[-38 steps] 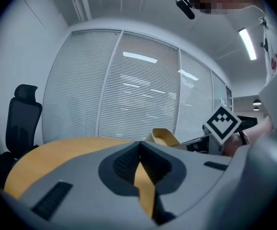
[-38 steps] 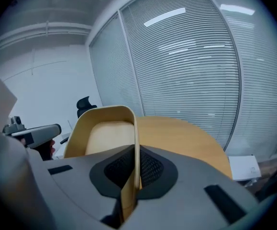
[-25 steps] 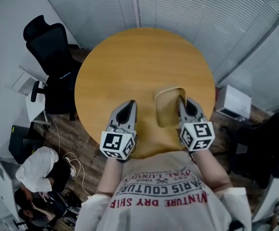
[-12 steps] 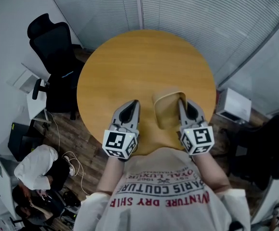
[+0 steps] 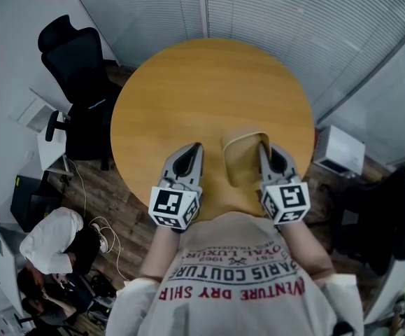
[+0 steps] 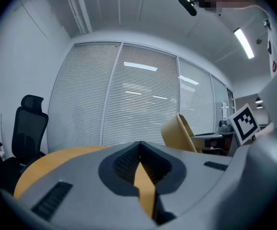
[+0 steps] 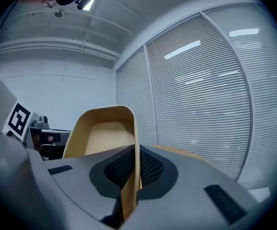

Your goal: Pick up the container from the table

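Blinds (image 5: 272,12) behind round table (image 5: 188,96) and container (image 5: 243,161); office chair (image 5: 76,82) beside.

Head view, left gripper (image 5: 196,148): held near level, pointing away from the torso, jaws closed tip to tip, nothing between them. The right gripper (image 5: 261,147) runs roughly parallel beside it, the two well apart – jaws pinched on the right-hand wall of the container (image 5: 238,158), the wall edge-on between the pads. The left forearm (image 5: 161,250) and right forearm (image 5: 306,247) are bare, both elbows bent, wrists in line with the grippers
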The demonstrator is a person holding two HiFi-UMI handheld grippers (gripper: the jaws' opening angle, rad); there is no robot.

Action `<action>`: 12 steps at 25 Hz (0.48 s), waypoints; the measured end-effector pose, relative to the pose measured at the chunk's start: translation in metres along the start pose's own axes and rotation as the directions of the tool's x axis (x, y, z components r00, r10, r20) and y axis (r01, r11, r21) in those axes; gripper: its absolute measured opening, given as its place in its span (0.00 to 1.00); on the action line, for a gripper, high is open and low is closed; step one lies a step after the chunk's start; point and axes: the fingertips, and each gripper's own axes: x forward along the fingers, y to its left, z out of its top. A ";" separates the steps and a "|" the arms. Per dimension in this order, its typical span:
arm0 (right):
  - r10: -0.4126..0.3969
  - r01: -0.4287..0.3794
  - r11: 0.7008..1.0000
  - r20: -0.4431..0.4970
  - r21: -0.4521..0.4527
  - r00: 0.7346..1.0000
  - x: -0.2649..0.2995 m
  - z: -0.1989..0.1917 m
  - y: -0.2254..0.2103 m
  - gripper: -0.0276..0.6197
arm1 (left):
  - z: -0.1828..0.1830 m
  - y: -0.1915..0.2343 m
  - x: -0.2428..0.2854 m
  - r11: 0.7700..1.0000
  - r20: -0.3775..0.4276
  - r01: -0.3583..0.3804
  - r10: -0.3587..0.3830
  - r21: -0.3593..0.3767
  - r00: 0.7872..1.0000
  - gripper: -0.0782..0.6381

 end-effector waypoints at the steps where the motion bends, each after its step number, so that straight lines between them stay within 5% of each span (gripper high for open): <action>1: -0.001 0.001 1.000 -0.002 -0.001 1.000 0.000 0.000 0.001 0.05 | 0.000 0.000 0.000 1.000 -0.001 -0.001 0.001 0.000 1.000 0.11; 12: 0.002 -0.002 1.000 -0.017 0.011 1.000 0.001 -0.005 0.001 0.05 | -0.007 0.001 0.001 1.000 -0.024 -0.024 0.024 0.001 0.999 0.11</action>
